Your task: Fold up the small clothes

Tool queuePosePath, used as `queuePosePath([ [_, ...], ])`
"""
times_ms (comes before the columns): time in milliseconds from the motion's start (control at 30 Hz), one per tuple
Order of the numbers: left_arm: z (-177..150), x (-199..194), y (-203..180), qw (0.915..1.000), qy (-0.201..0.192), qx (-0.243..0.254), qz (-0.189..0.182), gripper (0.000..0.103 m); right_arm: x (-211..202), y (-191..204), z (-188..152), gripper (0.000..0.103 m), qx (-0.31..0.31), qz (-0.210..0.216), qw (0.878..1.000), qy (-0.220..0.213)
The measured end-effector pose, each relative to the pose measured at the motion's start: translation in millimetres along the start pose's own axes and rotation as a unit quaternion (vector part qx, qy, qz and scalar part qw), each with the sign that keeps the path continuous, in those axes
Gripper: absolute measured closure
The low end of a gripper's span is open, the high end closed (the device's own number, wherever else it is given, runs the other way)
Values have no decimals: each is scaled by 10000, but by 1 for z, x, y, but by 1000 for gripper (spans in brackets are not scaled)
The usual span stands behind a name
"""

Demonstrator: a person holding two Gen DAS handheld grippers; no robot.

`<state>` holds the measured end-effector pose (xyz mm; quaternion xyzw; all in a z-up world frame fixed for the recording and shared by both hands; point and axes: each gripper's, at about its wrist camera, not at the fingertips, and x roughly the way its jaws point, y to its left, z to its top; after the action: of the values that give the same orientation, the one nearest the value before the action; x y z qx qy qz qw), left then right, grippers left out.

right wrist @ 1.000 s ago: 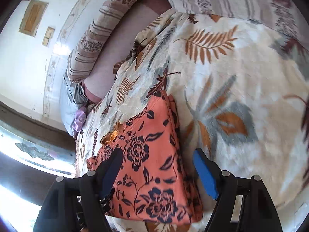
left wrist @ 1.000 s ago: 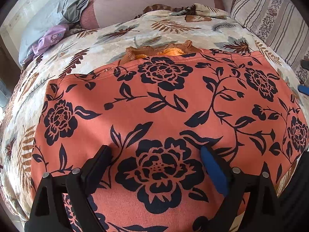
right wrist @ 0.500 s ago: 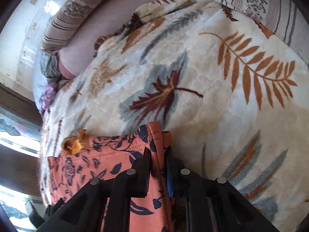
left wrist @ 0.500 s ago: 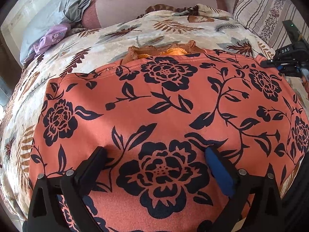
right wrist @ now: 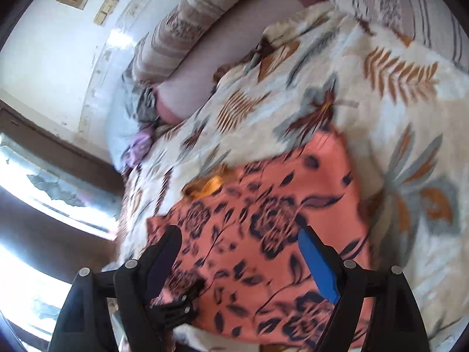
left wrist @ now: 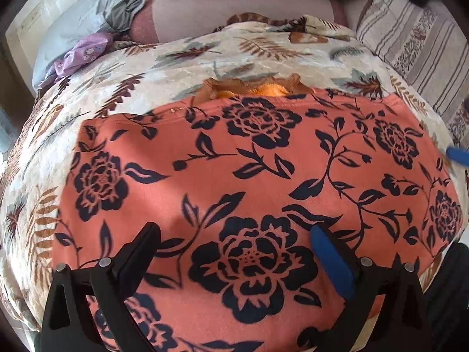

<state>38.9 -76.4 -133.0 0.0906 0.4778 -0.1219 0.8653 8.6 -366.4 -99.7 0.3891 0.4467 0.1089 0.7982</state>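
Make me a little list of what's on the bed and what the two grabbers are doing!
cloth: orange garment with black flowers, spread flat on the bed
peeking out: frilly orange piece at the garment's far edge
underneath: cream leaf-print blanket
behind: striped pillows, purple cloth at the far left
left gripper: fingers open, over the garment, holding nothing
right gripper: fingers open, over the garment, holding nothing; view blurred

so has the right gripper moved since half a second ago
Yes. The right gripper was shut on the orange floral garment's corner; now it is open and pulled back, with the corner by the blanket's brown leaf lying farther ahead of its fingers.
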Motion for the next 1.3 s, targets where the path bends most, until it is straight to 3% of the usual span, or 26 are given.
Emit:
queuePosePath([
  [100,-10,-45,30,9975,-635,-294,44,1,14,-15,-26,19,241,-236,9993,187],
  [167,-24,-59,57,9957,-738,-514,235,1,18,-19,-35,19,347,-129,9992,169],
  [233,-40,-49,88,9946,-417,-777,555,1,20,-22,-38,19,337,-171,9992,107],
  [300,-62,-18,119,9881,414,-1013,1082,1,24,-28,-38,19,437,-219,9987,130],
  [333,-74,-10,135,9845,657,-1280,1001,1,24,-31,-38,19,468,-212,9986,125],
  [367,-84,-15,149,9824,533,-1676,633,1,22,-32,-38,20,492,-216,9985,125],
  [400,-90,-19,157,9783,582,-1889,625,1,19,-33,-37,20,497,-235,9984,123],
  [567,-94,-43,156,9810,457,-1668,881,1,21,-34,-34,20,525,-261,9982,128],
  [767,-64,-63,161,9824,-96,-1622,920,1,21,-33,-36,20,445,-268,9986,138],
  [833,-63,-46,160,9836,197,-1478,1020,1,20,-35,-36,20,451,-233,9986,134],
  [900,-78,-19,165,9781,843,-1421,1268,1,19,-37,-36,20,492,-171,9986,127],
  [1000,-96,-30,175,9745,795,-1772,1122,1,17,-39,-37,20,542,-145,9983,148],
  [1133,-74,-56,165,9787,290,-1471,1400,1,13,-32,-36,20,463,-298,9983,164],
  [1300,-16,-47,132,9886,-131,-1168,940,1,-10,-8,-51,20,367,-79,9992,-112],
])
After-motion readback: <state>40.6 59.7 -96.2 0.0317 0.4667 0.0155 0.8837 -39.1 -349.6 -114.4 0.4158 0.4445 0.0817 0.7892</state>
